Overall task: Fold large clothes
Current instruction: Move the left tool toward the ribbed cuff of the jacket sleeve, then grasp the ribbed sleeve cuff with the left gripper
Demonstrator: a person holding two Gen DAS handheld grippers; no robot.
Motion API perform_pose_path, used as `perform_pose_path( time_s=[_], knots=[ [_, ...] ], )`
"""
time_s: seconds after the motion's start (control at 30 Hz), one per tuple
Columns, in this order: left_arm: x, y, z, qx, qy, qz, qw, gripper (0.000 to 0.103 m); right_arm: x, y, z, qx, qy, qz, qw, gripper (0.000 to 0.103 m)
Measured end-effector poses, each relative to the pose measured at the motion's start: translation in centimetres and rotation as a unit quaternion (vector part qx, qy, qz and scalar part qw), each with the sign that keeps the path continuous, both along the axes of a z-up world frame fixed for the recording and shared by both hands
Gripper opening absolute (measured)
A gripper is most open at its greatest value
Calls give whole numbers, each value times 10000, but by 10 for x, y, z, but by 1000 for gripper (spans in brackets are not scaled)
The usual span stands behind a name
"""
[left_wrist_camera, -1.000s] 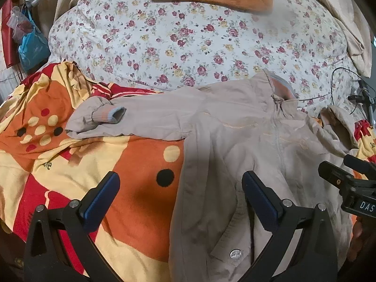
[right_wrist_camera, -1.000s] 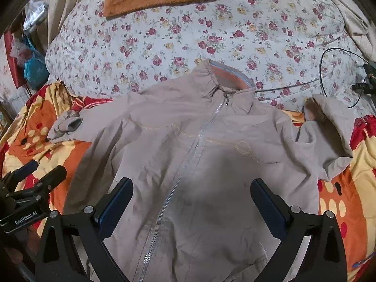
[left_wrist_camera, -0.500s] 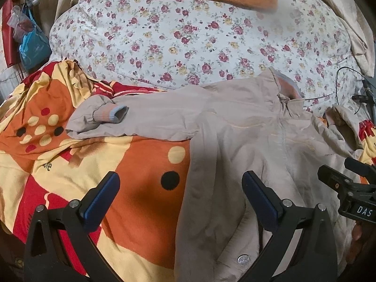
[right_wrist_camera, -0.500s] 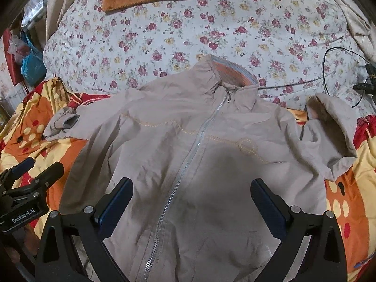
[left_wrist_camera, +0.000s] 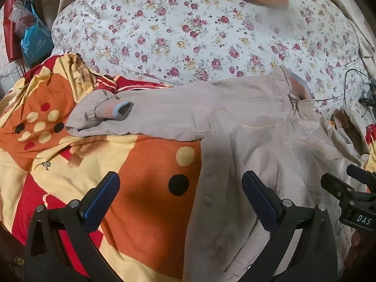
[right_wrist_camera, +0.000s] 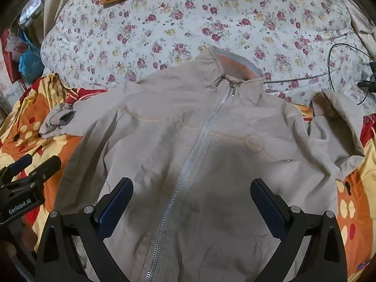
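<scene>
The beige zip-front jacket [right_wrist_camera: 188, 155] lies spread face-up on the bed — slightly lower in both views than a moment ago; left hand-held gripper [left_wrist_camera: 181, 195] and right hand-held gripper [right_wrist_camera: 191, 199] hover spread wide, empty — no fold begun.

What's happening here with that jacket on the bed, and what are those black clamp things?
A person holds a two-finger tool in each hand and is about to fold a beige zip-up jacket. It lies face up, zipped, spread on an orange patterned blanket, its collar reaching the floral quilt. The left tool hovers open over the jacket's side edge, and the right tool hovers open above the lower front. Neither grips anything. Both sleeves lie out to the sides, so no fold is made yet.
</scene>
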State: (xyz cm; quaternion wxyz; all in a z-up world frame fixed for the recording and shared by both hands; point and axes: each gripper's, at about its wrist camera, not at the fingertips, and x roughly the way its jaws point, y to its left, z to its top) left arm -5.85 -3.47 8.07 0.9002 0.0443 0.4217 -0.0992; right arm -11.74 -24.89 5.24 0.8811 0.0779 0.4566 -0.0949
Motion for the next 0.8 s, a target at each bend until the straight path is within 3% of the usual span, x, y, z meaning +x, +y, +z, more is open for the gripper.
perform_pose_path(
  time_s=[0.47, 0.63, 0.8],
  knots=[
    [22, 21, -4, 32, 61, 239, 9997, 103, 10, 9, -7, 12, 81, 163, 9998, 100],
    [47, 53, -3, -49, 97, 628, 9980, 103, 11, 10, -7, 61, 77, 213, 9997, 100],
    [74, 80, -11, 119, 90, 958, 9953, 103, 14, 13, -11, 123, 113, 273, 9995, 100]
  ],
)
